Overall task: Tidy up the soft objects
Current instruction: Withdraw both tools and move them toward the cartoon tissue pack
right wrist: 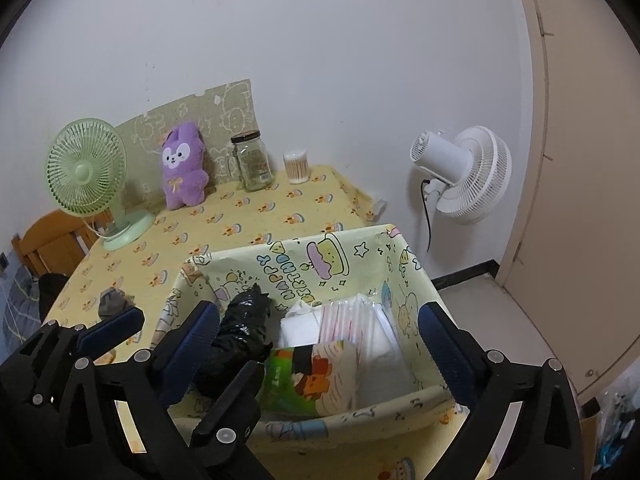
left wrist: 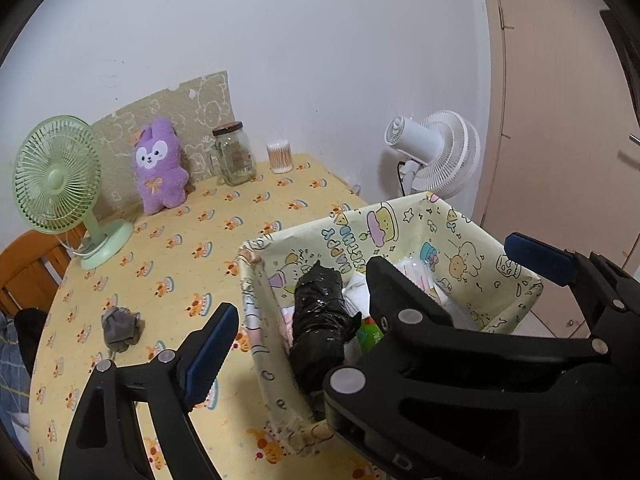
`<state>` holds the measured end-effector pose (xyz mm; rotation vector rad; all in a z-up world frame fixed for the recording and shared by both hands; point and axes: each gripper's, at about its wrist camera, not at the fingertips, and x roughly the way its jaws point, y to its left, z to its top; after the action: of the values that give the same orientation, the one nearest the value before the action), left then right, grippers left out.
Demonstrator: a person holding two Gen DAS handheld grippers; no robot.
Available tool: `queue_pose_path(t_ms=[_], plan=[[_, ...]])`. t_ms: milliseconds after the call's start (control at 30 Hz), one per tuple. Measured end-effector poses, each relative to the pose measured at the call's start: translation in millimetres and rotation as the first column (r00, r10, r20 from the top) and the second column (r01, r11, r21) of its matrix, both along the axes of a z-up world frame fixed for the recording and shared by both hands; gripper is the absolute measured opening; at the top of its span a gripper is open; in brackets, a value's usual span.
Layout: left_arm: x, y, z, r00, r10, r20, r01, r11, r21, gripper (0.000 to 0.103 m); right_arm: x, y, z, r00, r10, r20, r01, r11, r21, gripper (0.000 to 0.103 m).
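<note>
A box (left wrist: 496, 276) (right wrist: 224, 276) lined with yellow cartoon paper stands on the table's near right. In it lie a black plastic bundle (left wrist: 320, 320) (right wrist: 244, 320), white tissue packs (right wrist: 360, 320) and a green printed packet (right wrist: 308, 380). Both grippers hover over the box, fingers interleaved. My left gripper (left wrist: 320, 316) is open, the bundle below its span; its right finger is hidden behind the right gripper. My right gripper (right wrist: 320, 312) is open above the packs, holding nothing. A crumpled grey cloth (left wrist: 120, 328) (right wrist: 114, 300) lies left of the box. A purple plush rabbit (left wrist: 160, 168) (right wrist: 184, 172) leans at the back.
A green desk fan (left wrist: 60, 184) stands at the table's left. A glass jar (left wrist: 236, 156) and a cotton swab tub (left wrist: 280, 158) sit by the wall. Beyond the table's right edge are a white fan (right wrist: 468, 176) and a door (right wrist: 580, 160). A wooden chair (left wrist: 28, 268) is at the left.
</note>
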<state>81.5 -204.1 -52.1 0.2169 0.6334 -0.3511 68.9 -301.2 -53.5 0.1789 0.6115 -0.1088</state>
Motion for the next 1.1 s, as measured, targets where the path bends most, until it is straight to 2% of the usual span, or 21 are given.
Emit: queue_pose_path(t_ms=[433, 1100], plan=[[-20, 38, 24, 0.999, 0.010, 0.053, -0.007, 0.999, -0.050, 0.091, -21, 37, 28, 0.999, -0.015, 0.042, 0.016, 0.999, -0.029, 0.101], [-33, 114, 26, 0.995, 0.073, 0.072, -0.066, 0.994, -0.085, 0.092, -27, 115, 40, 0.997, 0.052, 0.055, -0.047, 0.996, -0.082, 0.101]])
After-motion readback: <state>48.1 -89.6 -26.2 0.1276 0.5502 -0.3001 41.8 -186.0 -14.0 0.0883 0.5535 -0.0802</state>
